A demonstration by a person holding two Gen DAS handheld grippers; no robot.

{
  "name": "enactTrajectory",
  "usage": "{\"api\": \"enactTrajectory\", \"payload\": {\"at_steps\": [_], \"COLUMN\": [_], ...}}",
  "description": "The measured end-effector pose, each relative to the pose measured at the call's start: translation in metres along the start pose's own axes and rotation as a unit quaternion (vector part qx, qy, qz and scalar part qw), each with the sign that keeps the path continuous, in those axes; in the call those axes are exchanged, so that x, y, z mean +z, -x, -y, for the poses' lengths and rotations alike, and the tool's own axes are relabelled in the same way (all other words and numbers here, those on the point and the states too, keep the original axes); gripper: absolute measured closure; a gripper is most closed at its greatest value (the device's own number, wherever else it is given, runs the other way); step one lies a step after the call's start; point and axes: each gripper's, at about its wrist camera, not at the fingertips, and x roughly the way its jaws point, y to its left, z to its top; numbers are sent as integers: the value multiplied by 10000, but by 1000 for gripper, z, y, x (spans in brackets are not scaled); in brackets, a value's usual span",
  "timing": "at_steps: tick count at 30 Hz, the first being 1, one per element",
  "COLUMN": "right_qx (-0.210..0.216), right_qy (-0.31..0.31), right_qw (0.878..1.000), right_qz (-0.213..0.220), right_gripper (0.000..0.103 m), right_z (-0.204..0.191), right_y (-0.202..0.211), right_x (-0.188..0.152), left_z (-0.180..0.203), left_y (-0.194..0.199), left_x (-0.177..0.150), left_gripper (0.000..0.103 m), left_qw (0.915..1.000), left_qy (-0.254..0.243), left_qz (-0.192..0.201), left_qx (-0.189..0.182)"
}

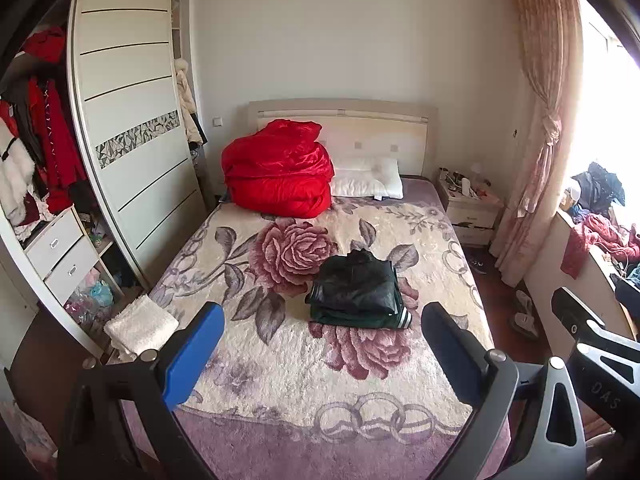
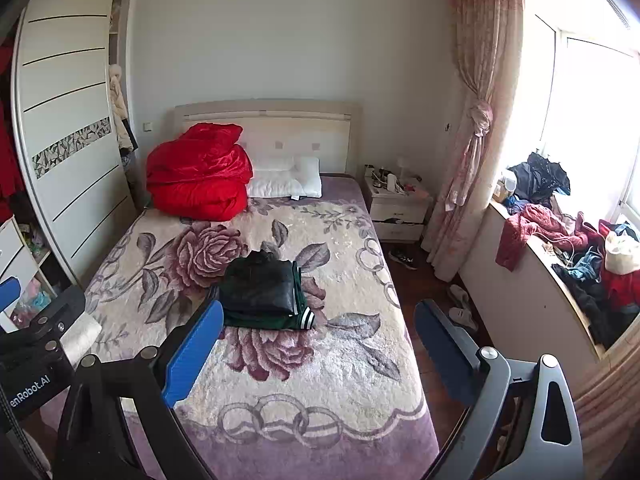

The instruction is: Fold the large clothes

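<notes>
A folded dark garment [image 1: 356, 288] [image 2: 262, 292], black on top with green cloth and white-striped cuffs beneath, lies in the middle of the floral bed cover [image 1: 320, 360] [image 2: 304, 368]. My left gripper [image 1: 320, 320] hangs above the near part of the bed, well short of the garment, its blue-padded jaws wide apart with nothing between them. My right gripper [image 2: 318, 320] is likewise open and empty, set back from the garment toward the foot of the bed. Part of the right gripper's frame [image 1: 588, 332] shows at the right edge of the left wrist view.
A bundled red quilt [image 1: 278, 172] [image 2: 200, 172] and a white pillow [image 1: 368, 178] [image 2: 286, 182] lie at the headboard. A wardrobe [image 1: 132, 120] stands left, a folded white towel [image 1: 140, 326] at the bed's left edge. A nightstand [image 2: 398, 208], curtain [image 2: 476, 128] and a cluttered window ledge [image 2: 560, 248] stand right.
</notes>
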Motion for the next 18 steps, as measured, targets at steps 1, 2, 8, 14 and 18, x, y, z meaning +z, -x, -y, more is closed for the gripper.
{"api": "enactTrajectory", "payload": {"at_steps": [1, 2, 8, 14, 18], "right_qx": [2, -3, 49, 191, 212], "right_qy": [5, 8, -8, -44, -61], "right_qw": [10000, 10000, 10000, 9998, 9998], "right_qz": [9, 16, 11, -10, -18], "right_gripper": [5, 5, 5, 5, 5], "right_z": [1, 2, 3, 5, 5], "right_y": [0, 0, -1, -5, -7], "right_x": [-1, -2, -5, -8, -9], "left_z": [1, 1, 0, -2, -6], "left_y": [1, 2, 4, 5, 6], "left_x": [0, 0, 0, 2, 4], "left_gripper": [2, 2, 2, 2, 2], "left_qw": [10000, 10000, 10000, 10000, 10000], "left_qy": [-4, 5, 25, 7, -7], "left_qz": [6, 13, 29, 38, 44], "left_qx": [18, 18, 29, 46, 55]}}
